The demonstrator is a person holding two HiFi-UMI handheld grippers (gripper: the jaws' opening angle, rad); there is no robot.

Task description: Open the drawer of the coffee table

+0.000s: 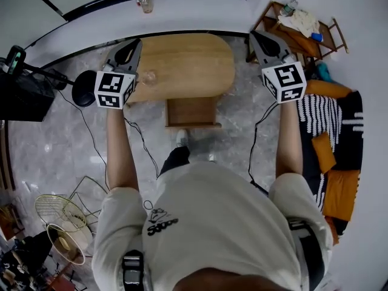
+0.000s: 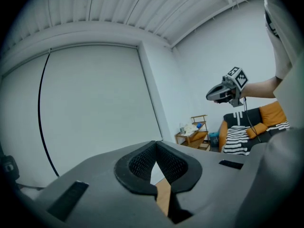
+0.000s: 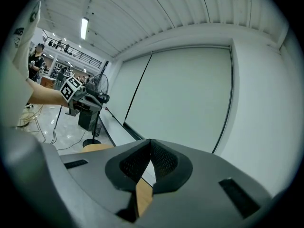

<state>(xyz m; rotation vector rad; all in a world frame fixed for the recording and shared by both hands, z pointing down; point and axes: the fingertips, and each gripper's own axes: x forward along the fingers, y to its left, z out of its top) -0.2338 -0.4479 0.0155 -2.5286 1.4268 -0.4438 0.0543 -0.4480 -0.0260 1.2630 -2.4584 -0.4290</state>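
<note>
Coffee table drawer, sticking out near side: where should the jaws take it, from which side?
Probably take the rectangular wooden drawer by its front panel, from above on the person's side, one jaw inside, one outside. It juts from under the oval wooden coffee table toward the person, so that panel's top edge looks exposed. No handle can be made out.

Left end of coffee table hidden behind left hand-held gripper; clutter on side shelf too small to identify

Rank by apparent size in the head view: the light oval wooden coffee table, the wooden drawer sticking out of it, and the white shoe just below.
Largest: oval wooden coffee table.
Middle: wooden drawer.
Smallest: white shoe.
No close calls.
</note>
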